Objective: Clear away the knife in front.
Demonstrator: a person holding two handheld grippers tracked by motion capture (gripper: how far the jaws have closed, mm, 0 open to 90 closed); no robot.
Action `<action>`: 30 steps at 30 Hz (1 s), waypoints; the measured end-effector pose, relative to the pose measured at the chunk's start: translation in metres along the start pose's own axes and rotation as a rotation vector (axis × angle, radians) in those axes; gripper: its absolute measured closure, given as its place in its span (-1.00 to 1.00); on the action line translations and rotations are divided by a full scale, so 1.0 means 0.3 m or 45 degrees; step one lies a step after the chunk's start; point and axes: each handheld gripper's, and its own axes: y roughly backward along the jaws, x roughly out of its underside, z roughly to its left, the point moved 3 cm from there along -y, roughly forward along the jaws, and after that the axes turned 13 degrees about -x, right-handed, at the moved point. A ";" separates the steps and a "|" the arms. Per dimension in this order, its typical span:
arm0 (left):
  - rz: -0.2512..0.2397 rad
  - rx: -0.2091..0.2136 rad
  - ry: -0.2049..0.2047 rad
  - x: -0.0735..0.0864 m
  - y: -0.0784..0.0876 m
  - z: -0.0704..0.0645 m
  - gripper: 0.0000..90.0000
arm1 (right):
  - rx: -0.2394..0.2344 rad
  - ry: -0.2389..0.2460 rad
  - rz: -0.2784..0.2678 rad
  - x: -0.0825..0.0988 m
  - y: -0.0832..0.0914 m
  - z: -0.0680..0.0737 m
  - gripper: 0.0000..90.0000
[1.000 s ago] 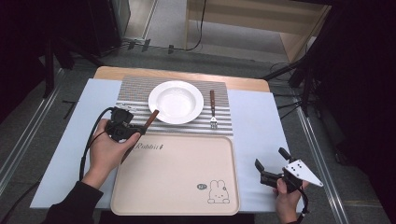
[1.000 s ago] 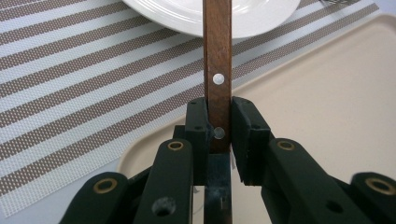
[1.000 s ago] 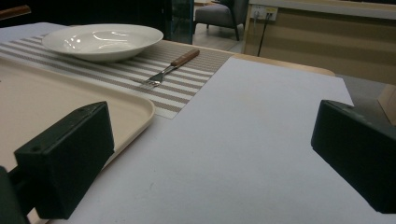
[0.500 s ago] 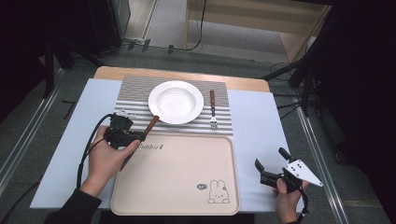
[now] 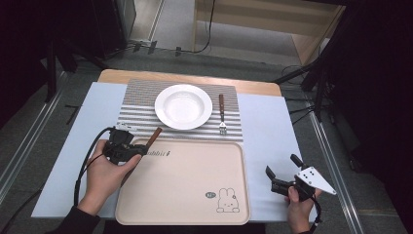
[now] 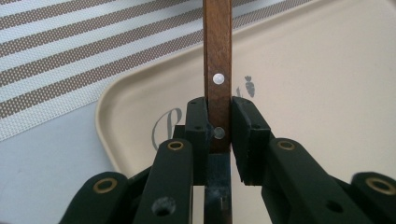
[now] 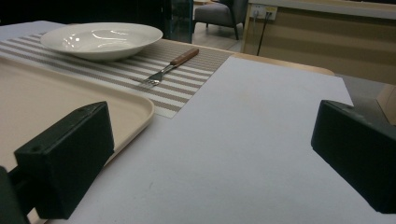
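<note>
Clamped in the left gripper [image 6: 219,135] jaws: a wooden-handled utensil [image 6: 217,65], rivets showing, pinched near one end of the handle and jutting out over the top-left corner of the beige tray [image 5: 195,204], just short of the striped placemat [image 5: 141,114]; working end hidden, so knife or spoon cannot be told. Probably light and stiff, smooth wood prone to pivoting between the pads, hence better gripped nearer mid-handle and kept level. Farther out, white plate [image 5: 183,106] and fork [image 5: 221,116] on the placemat; right gripper [image 5: 281,176] wide open, empty, over the surface [image 7: 261,140] beside the tray.
</note>
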 end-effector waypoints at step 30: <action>0.031 0.033 0.102 0.134 -0.043 -0.032 0.70 | 0.005 0.000 0.005 0.000 -0.001 0.002 -1.00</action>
